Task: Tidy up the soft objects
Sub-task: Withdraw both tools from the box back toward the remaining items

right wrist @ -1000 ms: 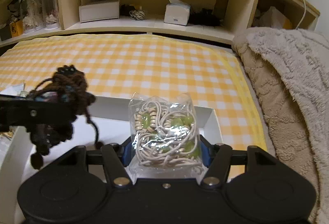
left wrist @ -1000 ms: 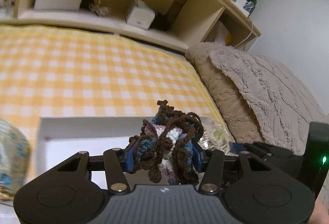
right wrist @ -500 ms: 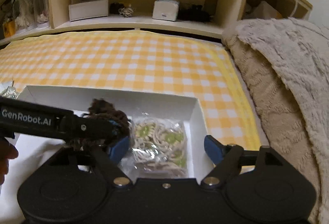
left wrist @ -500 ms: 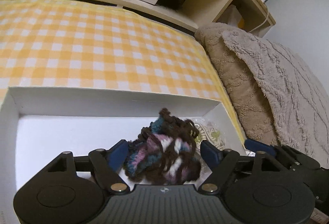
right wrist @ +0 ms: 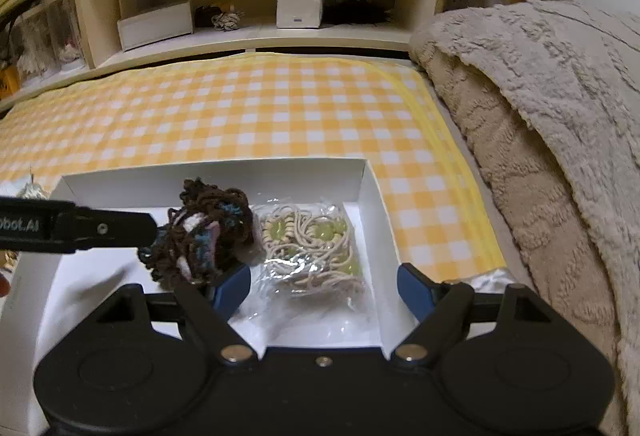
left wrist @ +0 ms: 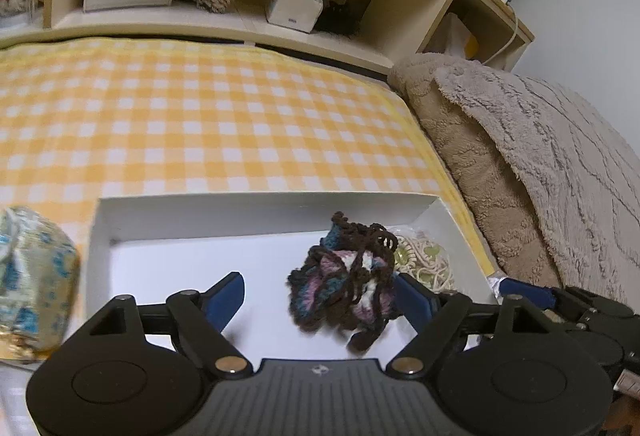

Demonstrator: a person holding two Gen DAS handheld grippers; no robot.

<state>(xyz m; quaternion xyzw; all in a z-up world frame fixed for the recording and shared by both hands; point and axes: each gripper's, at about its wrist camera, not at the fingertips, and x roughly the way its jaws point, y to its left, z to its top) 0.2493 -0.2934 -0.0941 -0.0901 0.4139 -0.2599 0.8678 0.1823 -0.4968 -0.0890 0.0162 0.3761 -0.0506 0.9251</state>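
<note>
Both grippers have let go since a second ago: the left gripper (left wrist: 318, 296) and right gripper (right wrist: 324, 286) now stand with jaws wide apart and empty, over the white box (right wrist: 372, 204). Two soft things look done, lying in the box's right end: the clear bag of cord and green beads (right wrist: 314, 248) against the right wall, the crocheted yarn piece (left wrist: 344, 276) touching its left side. A patterned fabric bundle (left wrist: 34, 276) outside the box's left wall probably remains. The fleece blanket (right wrist: 540, 116) crowds the right; nothing blocks the box's left half.
</note>
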